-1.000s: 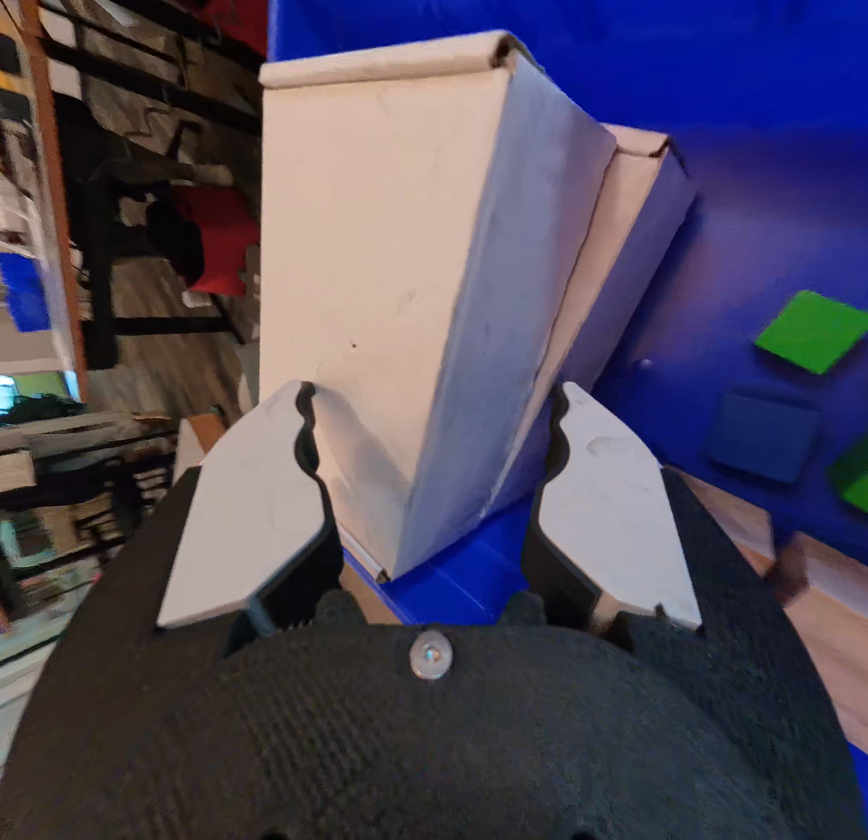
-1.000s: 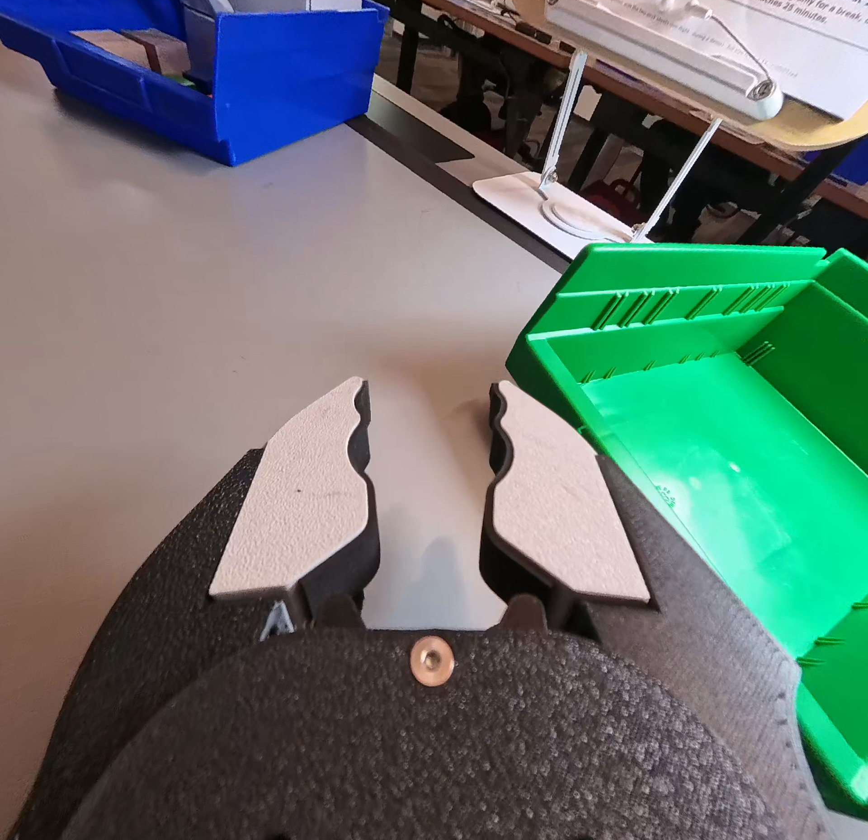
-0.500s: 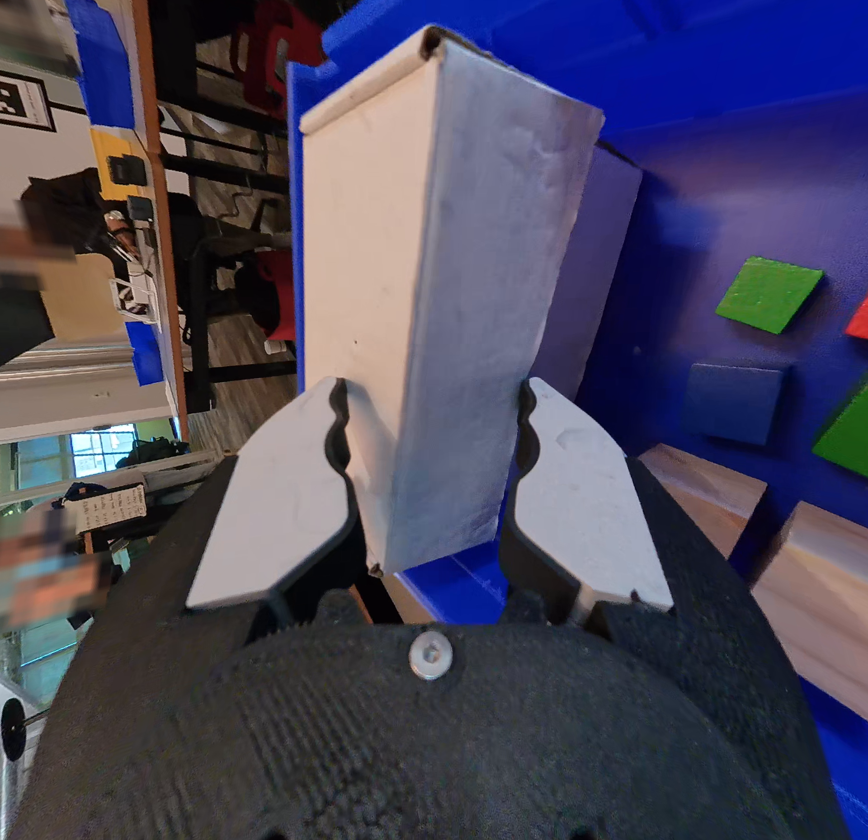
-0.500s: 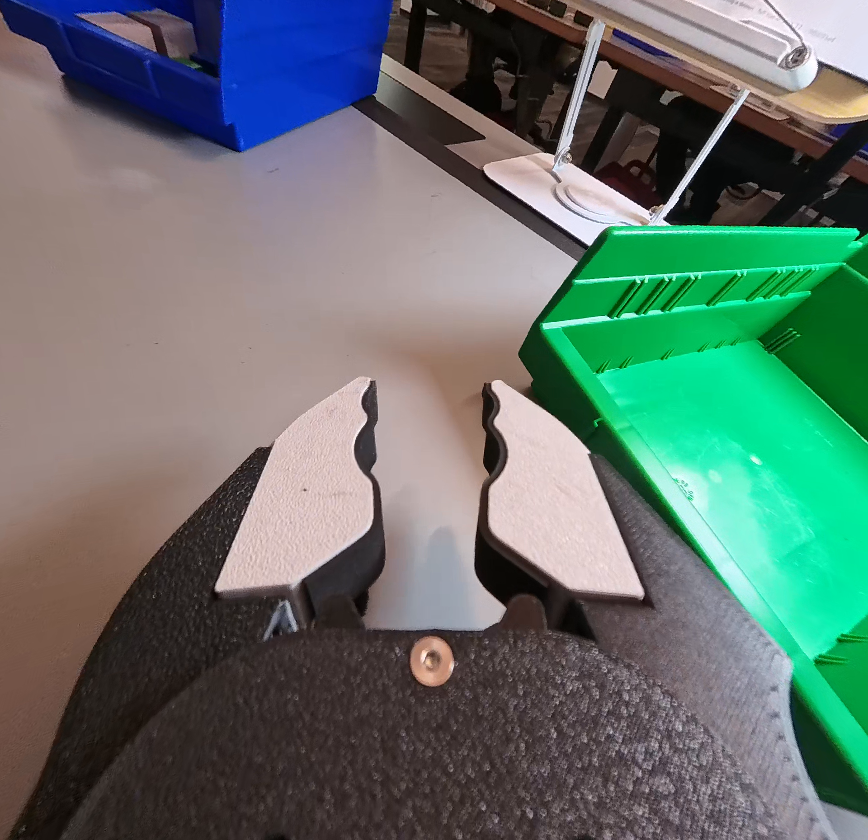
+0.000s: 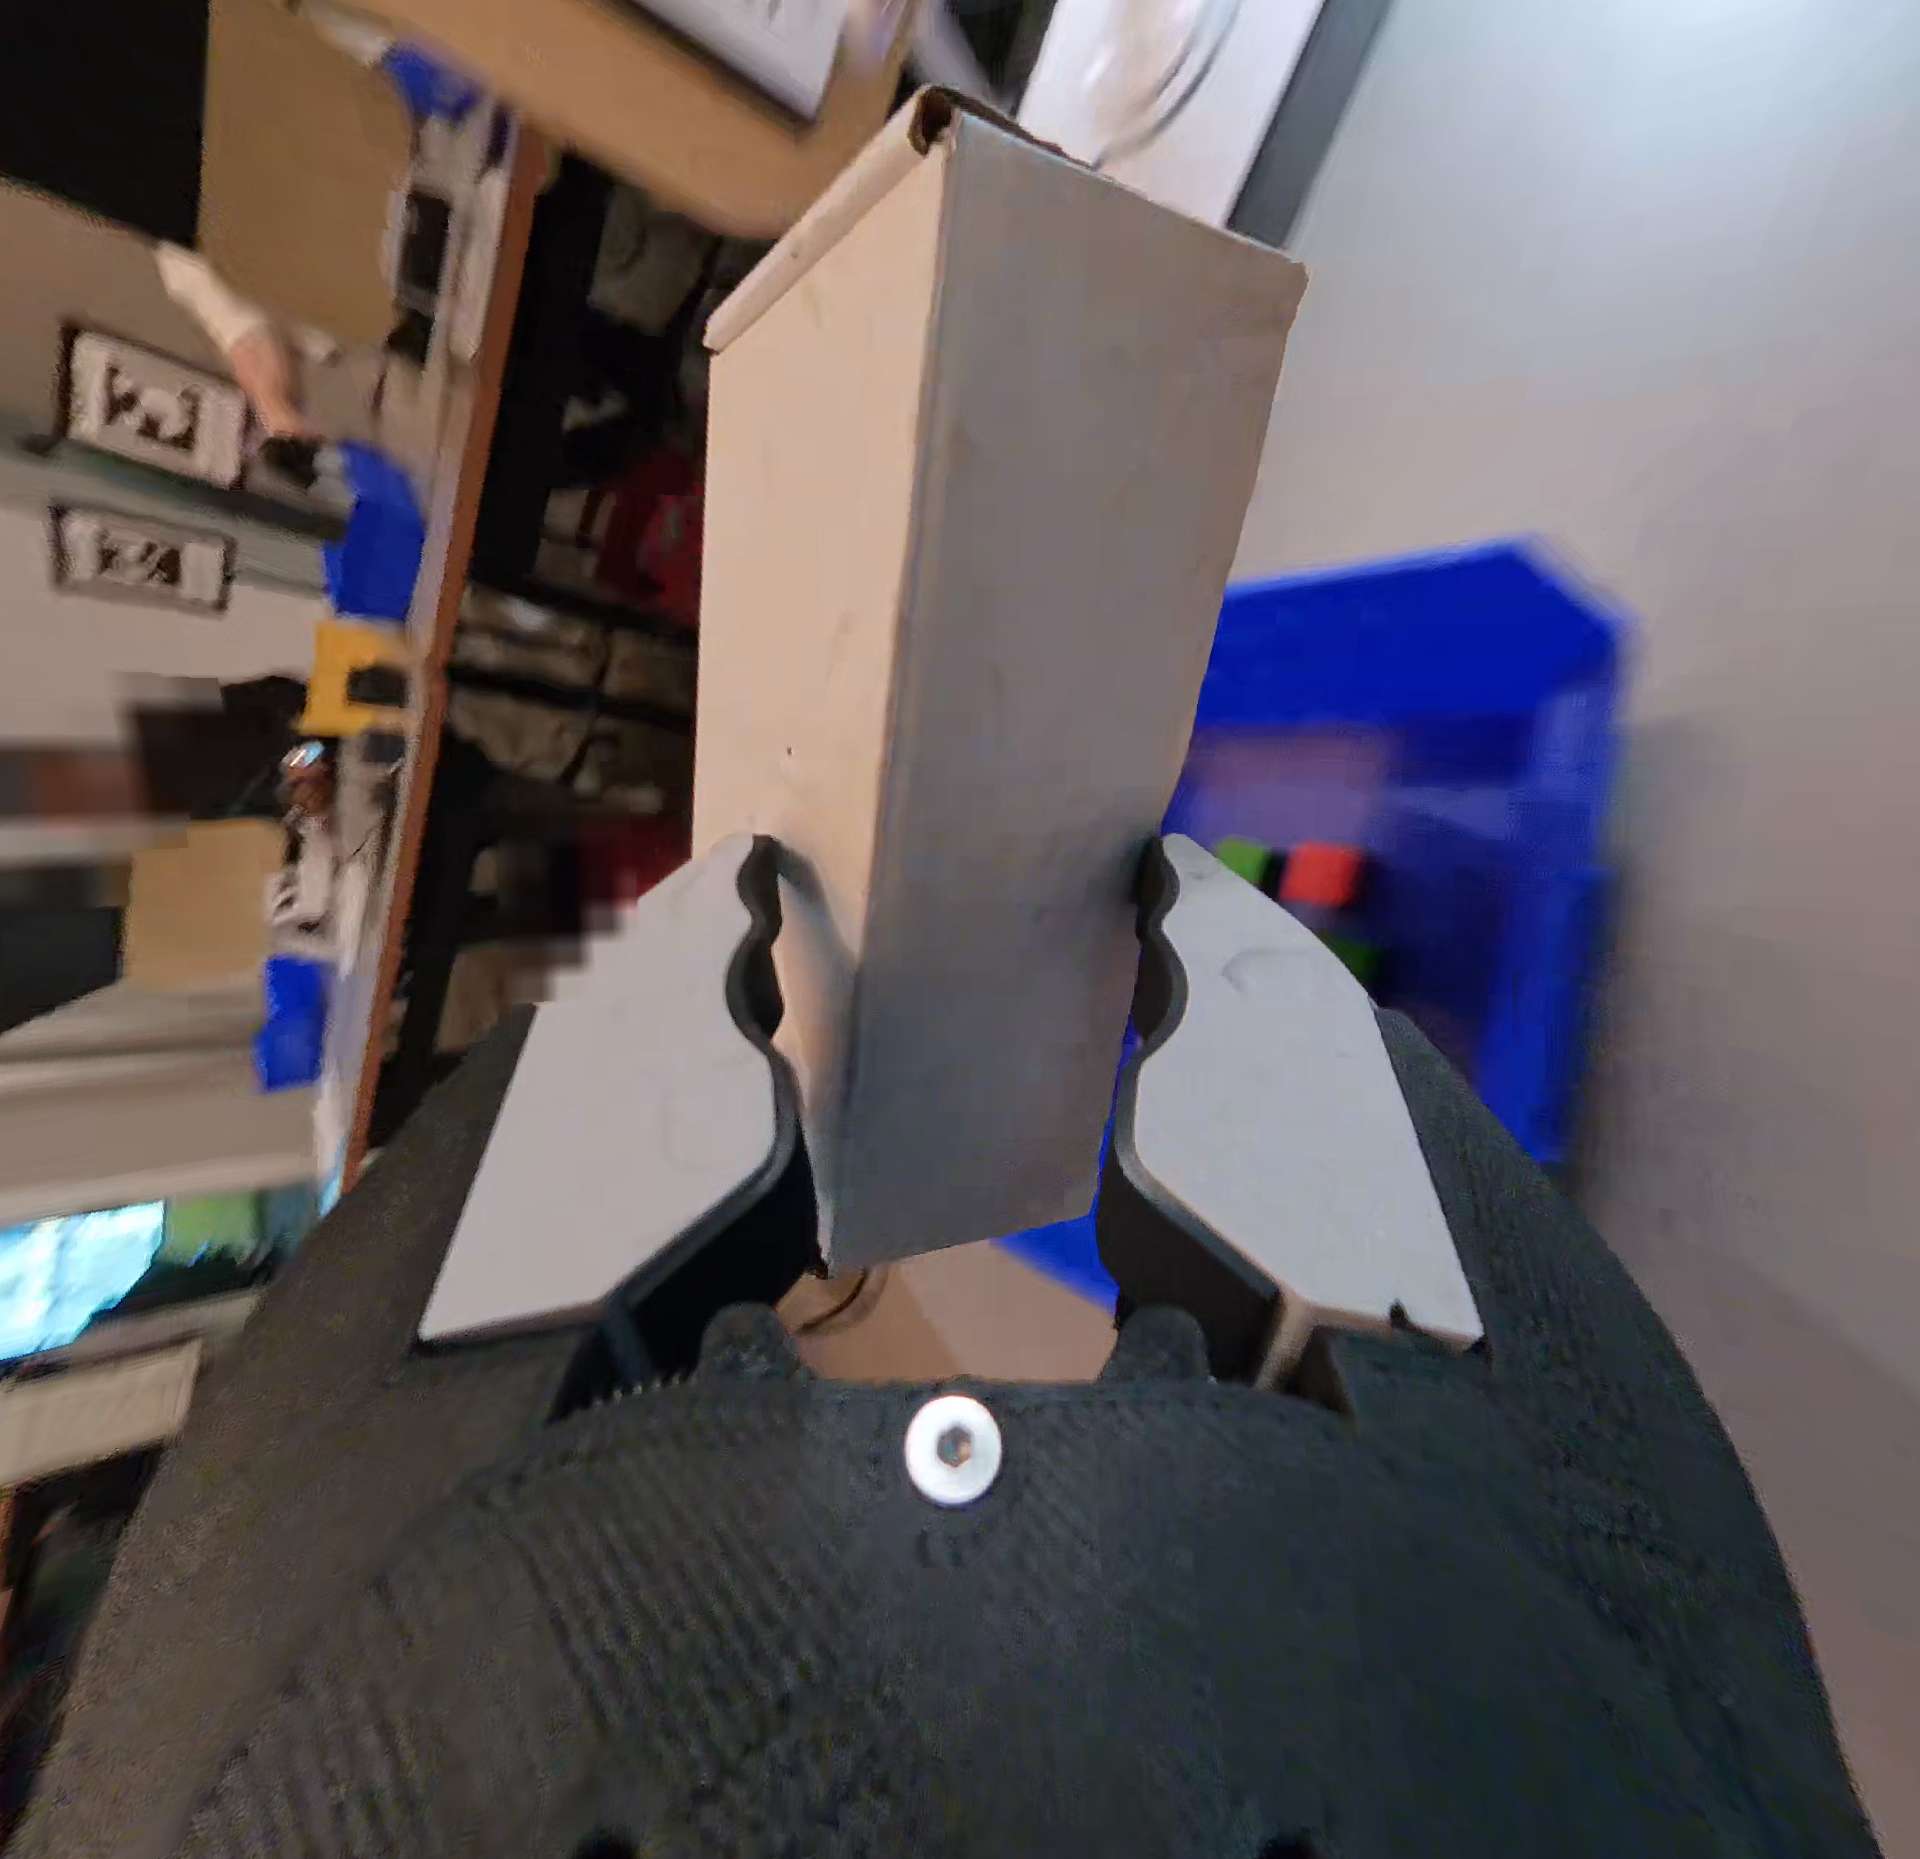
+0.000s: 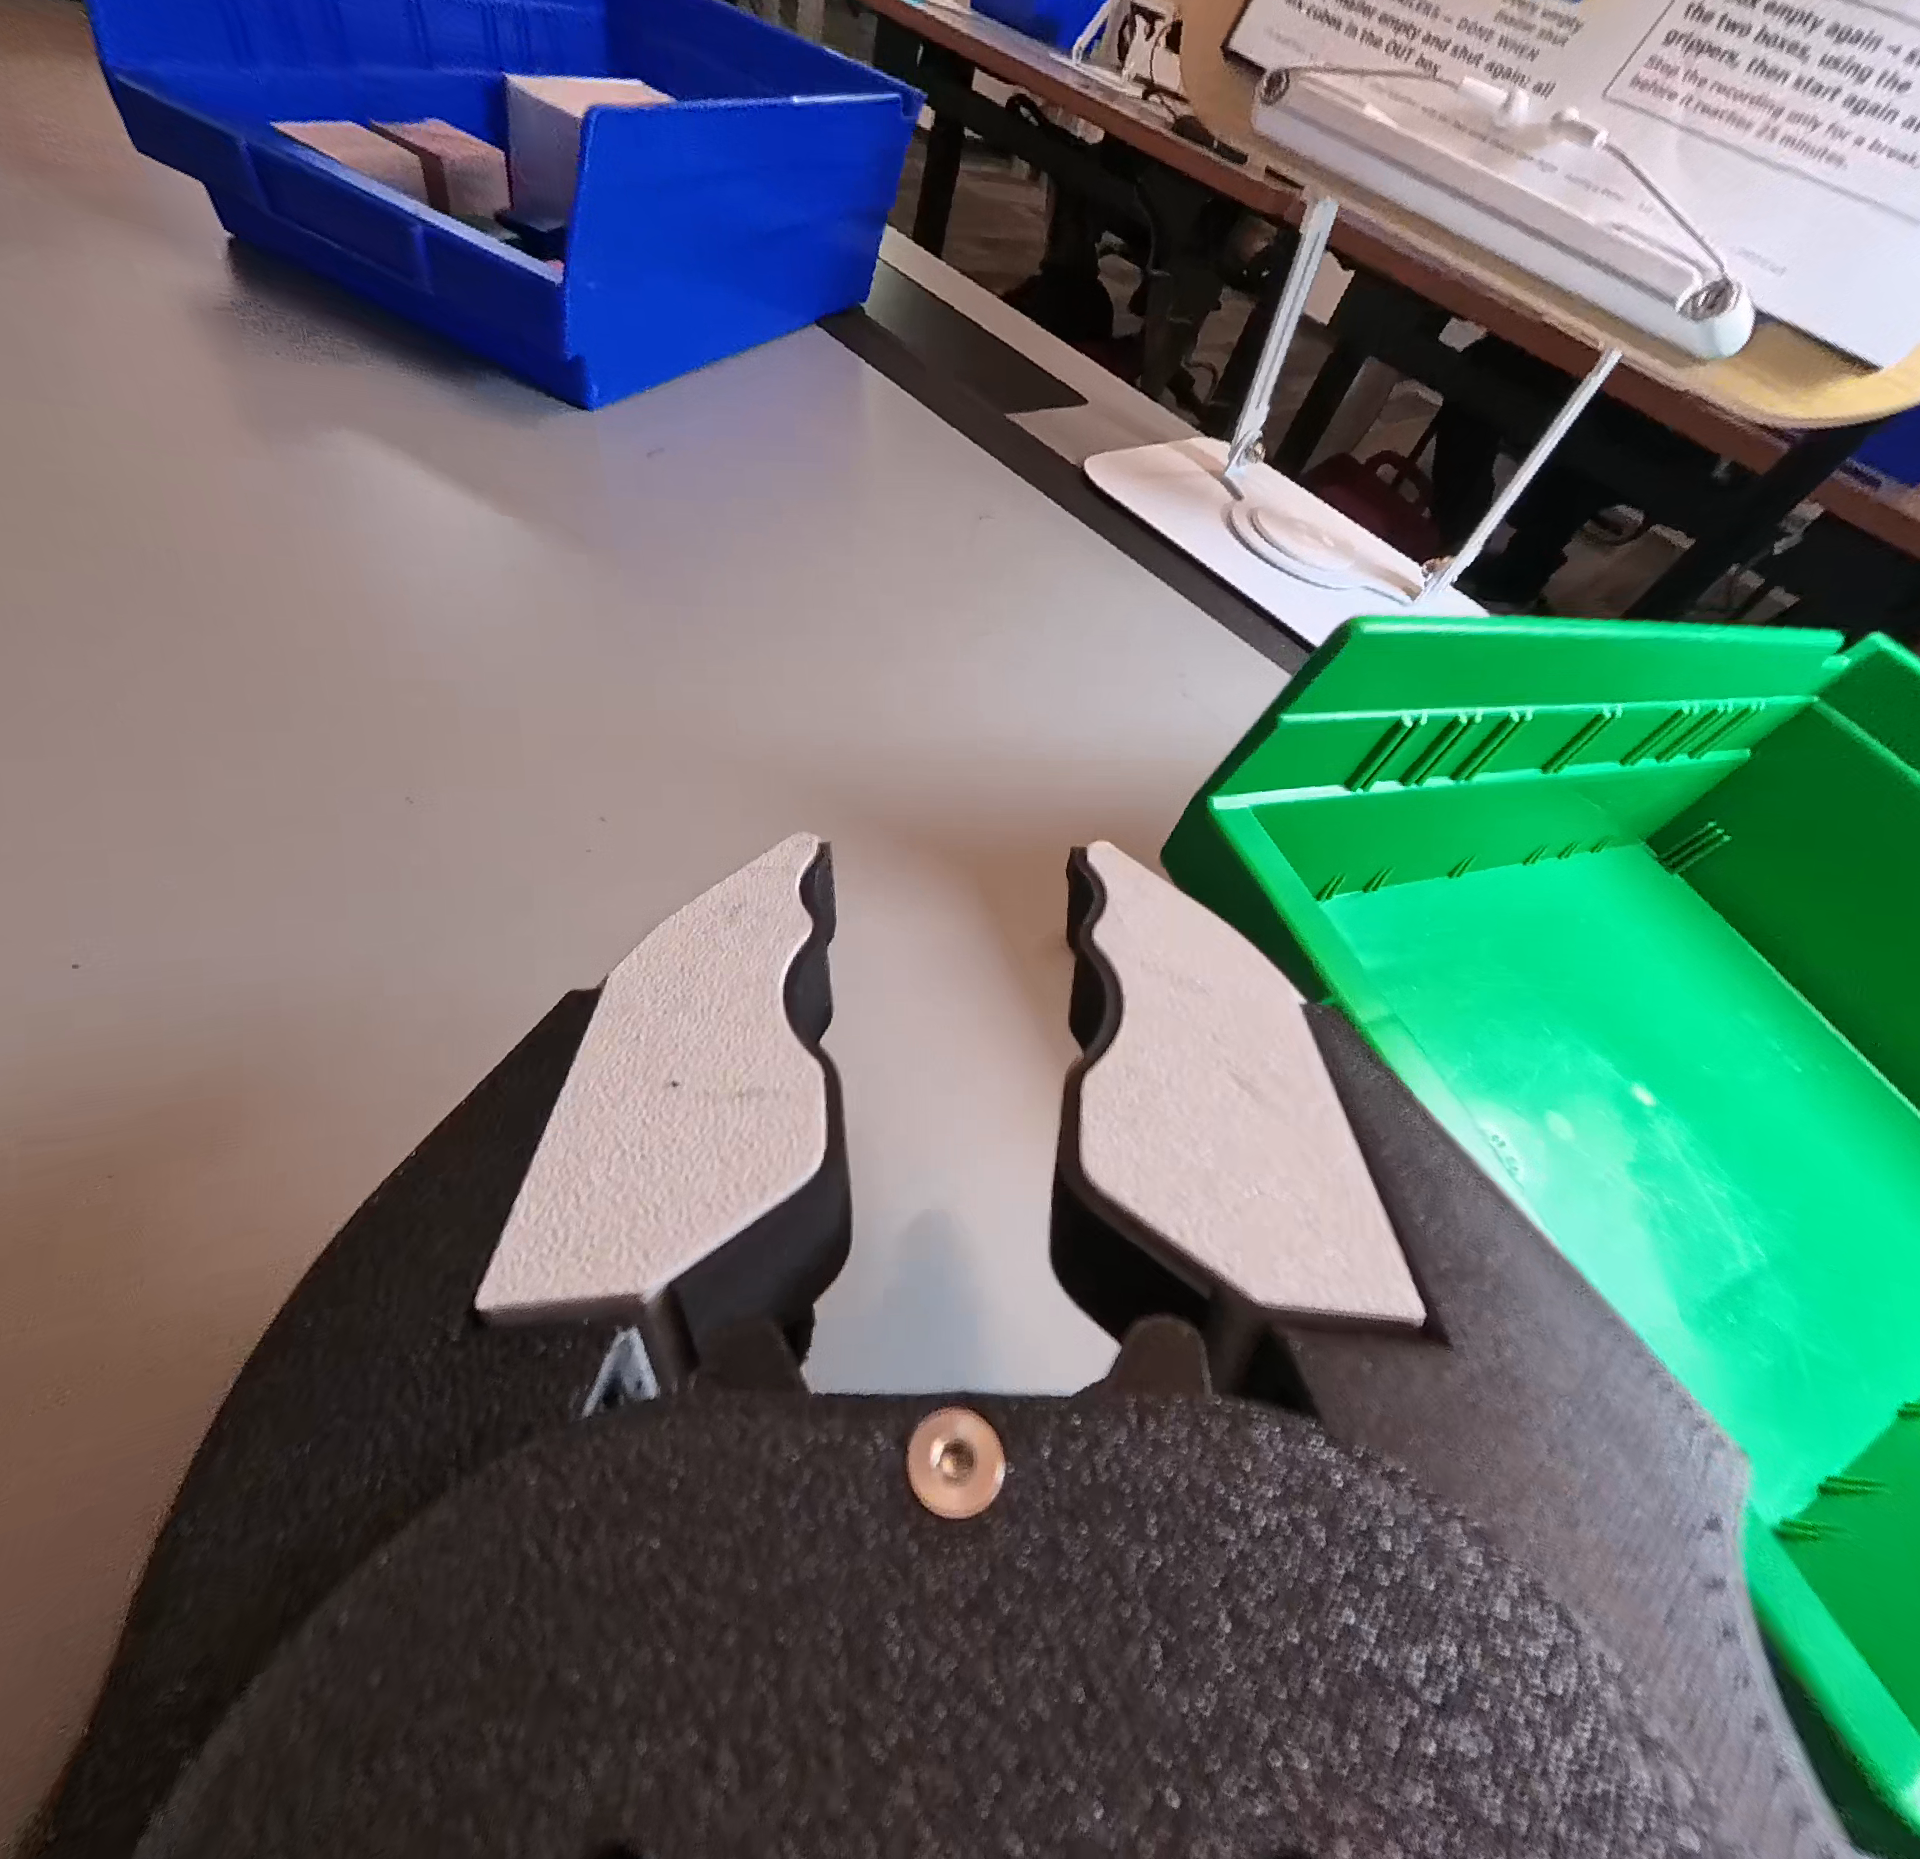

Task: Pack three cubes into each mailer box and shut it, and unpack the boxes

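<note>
My left gripper [image 5: 951, 864] is shut on a closed white mailer box [image 5: 987, 614] and holds it in the air above the blue bin [image 5: 1455, 729]. Red [image 5: 1320, 872] and green [image 5: 1242, 859] cubes show blurred inside that bin. In the right wrist view the blue bin [image 6: 665, 220] stands at the far left of the grey table, with a second white mailer box [image 6: 551, 136] and wooden cubes [image 6: 436, 152] in it. My right gripper [image 6: 948, 853] is open and empty, low over the table beside the empty green bin [image 6: 1621, 978].
A white stand [image 6: 1299, 521] holding a printed sheet sits at the table's far edge, behind the green bin. Beyond the table are other desks and chairs. The grey table [image 6: 416, 666] stretches between the two bins.
My left gripper has lifted the mailer box up out of the blue bin, which now lies below and behind it. My right gripper has opened a little wider and barely moved.
</note>
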